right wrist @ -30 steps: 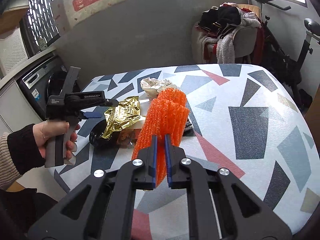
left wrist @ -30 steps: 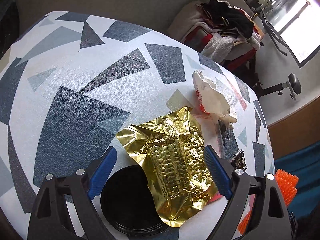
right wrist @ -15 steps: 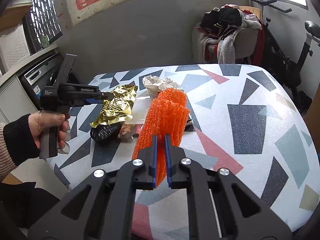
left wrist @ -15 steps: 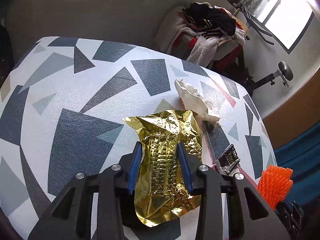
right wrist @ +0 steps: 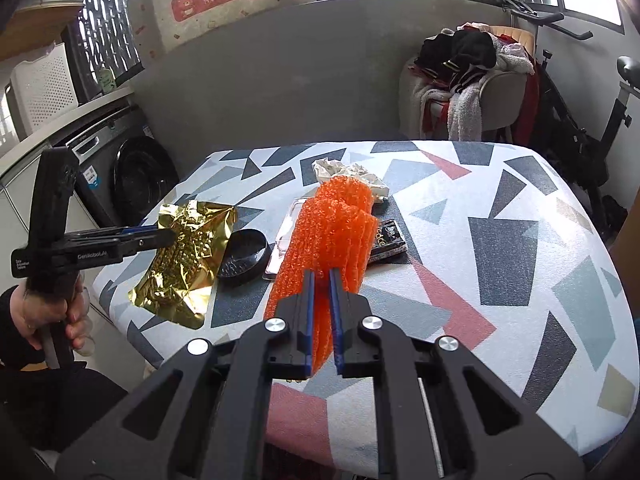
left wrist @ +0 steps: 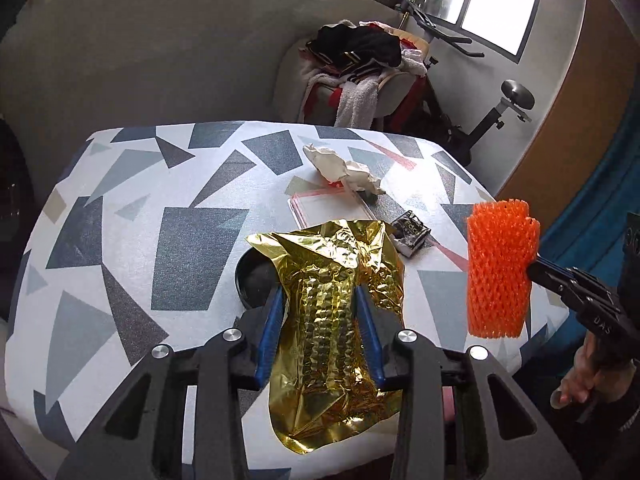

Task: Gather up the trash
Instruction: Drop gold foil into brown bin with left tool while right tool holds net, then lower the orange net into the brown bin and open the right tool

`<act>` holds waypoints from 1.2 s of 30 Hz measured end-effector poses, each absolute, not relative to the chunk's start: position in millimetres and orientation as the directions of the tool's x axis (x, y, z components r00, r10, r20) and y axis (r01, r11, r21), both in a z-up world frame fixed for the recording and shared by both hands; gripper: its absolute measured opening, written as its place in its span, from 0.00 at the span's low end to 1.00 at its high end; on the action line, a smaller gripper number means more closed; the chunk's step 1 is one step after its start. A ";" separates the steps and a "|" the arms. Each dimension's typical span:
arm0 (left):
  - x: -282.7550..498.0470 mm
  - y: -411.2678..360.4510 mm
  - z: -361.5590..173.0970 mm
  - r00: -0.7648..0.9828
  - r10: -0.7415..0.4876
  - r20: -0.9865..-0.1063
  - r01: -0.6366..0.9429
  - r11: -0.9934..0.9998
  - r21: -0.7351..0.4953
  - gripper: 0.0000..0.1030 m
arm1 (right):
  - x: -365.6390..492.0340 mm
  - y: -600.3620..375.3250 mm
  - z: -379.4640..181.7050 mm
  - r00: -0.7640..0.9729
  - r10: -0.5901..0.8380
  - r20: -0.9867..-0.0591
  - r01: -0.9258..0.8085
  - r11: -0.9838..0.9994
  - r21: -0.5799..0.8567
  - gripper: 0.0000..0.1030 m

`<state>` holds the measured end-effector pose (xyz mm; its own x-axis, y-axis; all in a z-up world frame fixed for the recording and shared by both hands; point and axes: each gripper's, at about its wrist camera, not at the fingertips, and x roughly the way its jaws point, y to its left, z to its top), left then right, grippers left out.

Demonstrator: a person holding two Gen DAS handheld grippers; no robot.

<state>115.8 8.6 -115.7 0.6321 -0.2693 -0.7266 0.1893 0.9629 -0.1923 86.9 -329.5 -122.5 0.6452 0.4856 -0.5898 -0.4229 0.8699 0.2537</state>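
Observation:
My left gripper [left wrist: 318,296] is shut on a crinkled gold foil wrapper [left wrist: 332,320] and holds it above the patterned table [left wrist: 160,208]; the wrapper also shows in the right wrist view [right wrist: 186,256]. My right gripper [right wrist: 322,280] is shut on an orange foam net sleeve [right wrist: 332,232], held upright above the table; the sleeve shows in the left wrist view [left wrist: 500,272]. On the table lie a crumpled white paper [left wrist: 344,168], a clear plastic sleeve with red edges [left wrist: 328,208], a small dark packet [left wrist: 410,234] and a black round lid [right wrist: 244,254].
A chair piled with clothes [right wrist: 472,80] and an exercise bike [right wrist: 580,120] stand beyond the table's far edge. A washing machine [right wrist: 132,172] is at the left. The table's near edge is just below both grippers.
My left gripper closed on the gold wrapper and lifted it up and back off the black lid. My right gripper stayed shut on the orange net and rose slightly.

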 end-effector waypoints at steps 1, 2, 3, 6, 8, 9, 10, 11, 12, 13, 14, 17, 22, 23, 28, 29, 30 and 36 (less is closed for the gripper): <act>103.0 8.3 -116.8 0.634 -0.273 -0.724 0.194 0.962 -0.193 0.34 | 83.8 -328.8 -121.2 0.645 0.488 -0.588 -0.427 0.869 0.252 0.11; 90.4 7.7 -118.5 0.634 -0.276 -0.722 0.199 0.961 -0.193 0.34 | 80.5 -327.9 -119.8 0.646 0.489 -0.586 -0.432 0.867 0.248 0.11; 78.4 6.7 -120.7 0.635 -0.275 -0.721 0.203 0.961 -0.188 0.35 | 77.0 -327.0 -118.5 0.646 0.490 -0.585 -0.437 0.866 0.242 0.11; 44.7 0.8 -128.5 0.639 -0.270 -0.720 0.224 0.961 -0.161 0.35 | 67.5 -324.6 -115.3 0.644 0.493 -0.584 -0.452 0.862 0.229 0.11; 25.9 -4.1 -136.4 0.626 -0.274 -0.730 0.241 0.958 -0.153 0.35 | 61.0 -322.8 -113.5 0.643 0.495 -0.585 -0.461 0.859 0.222 0.11; 17.3 -7.3 -140.3 0.619 -0.274 -0.736 0.250 0.957 -0.146 0.35 | 58.1 -322.1 -113.0 0.642 0.496 -0.585 -0.464 0.858 0.218 0.11; 8.5 -11.0 -144.3 0.614 -0.271 -0.742 0.260 0.956 -0.134 0.35 | 55.3 -321.4 -112.6 0.641 0.497 -0.585 -0.468 0.857 0.215 0.11; 0.2 -14.7 -148.3 0.608 -0.266 -0.748 0.270 0.955 -0.120 0.35 | 53.1 -320.7 -112.4 0.640 0.498 -0.585 -0.471 0.856 0.213 0.11; -7.5 -18.4 -152.3 0.603 -0.261 -0.754 0.279 0.954 -0.107 0.35 | 50.6 -320.3 -112.4 0.639 0.499 -0.586 -0.473 0.855 0.211 0.11; -13.5 -21.2 -156.9 0.593 -0.260 -0.762 0.288 0.952 -0.101 0.36 | 48.6 -319.9 -112.6 0.637 0.500 -0.586 -0.475 0.854 0.212 0.11; -18.0 -23.6 -161.5 0.581 -0.258 -0.772 0.292 0.951 -0.098 0.36 | 46.8 -319.7 -113.1 0.635 0.502 -0.588 -0.478 0.852 0.213 0.11; -25.4 -26.8 -172.6 0.551 -0.268 -0.790 0.285 0.950 -0.123 0.38 | 41.3 -317.9 -114.9 0.628 0.505 -0.593 -0.483 0.850 0.212 0.11; -29.2 -29.9 -174.8 0.541 -0.283 -0.792 0.278 0.949 -0.149 0.59 | 33.6 -314.4 -117.3 0.615 0.510 -0.601 -0.494 0.844 0.211 0.11; -30.3 -29.4 -172.1 0.554 -0.275 -0.786 0.273 0.952 -0.141 0.62 | 31.2 -313.6 -117.8 0.612 0.512 -0.603 -0.497 0.842 0.209 0.11; -29.5 -14.5 -153.2 0.615 -0.241 -0.751 0.212 0.968 -0.137 0.83 | 21.7 -307.8 -125.2 0.578 0.526 -0.624 -0.519 0.827 0.216 0.11; -28.7 -9.8 -149.0 0.626 -0.233 -0.744 0.194 0.971 -0.140 0.85 | 19.5 -306.0 -127.5 0.567 0.530 -0.631 -0.525 0.822 0.220 0.11; -27.6 -4.9 -145.6 0.634 -0.225 -0.740 0.178 0.974 -0.143 0.88 | 16.5 -303.8 -130.5 0.554 0.536 -0.637 -0.531 0.817 0.225 0.11; -20.8 22.4 -129.8 0.667 -0.172 -0.725 0.104 0.985 -0.139 0.91 | -2.5 -284.6 -154.1 0.450 0.566 -0.691 -0.579 0.774 0.256 0.11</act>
<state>-20.8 22.4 -129.8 0.6672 -0.1723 -0.7246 0.1037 0.9849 -0.1387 -2.5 -284.6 -154.1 0.4503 0.5660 -0.6906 -0.5793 0.7737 0.2565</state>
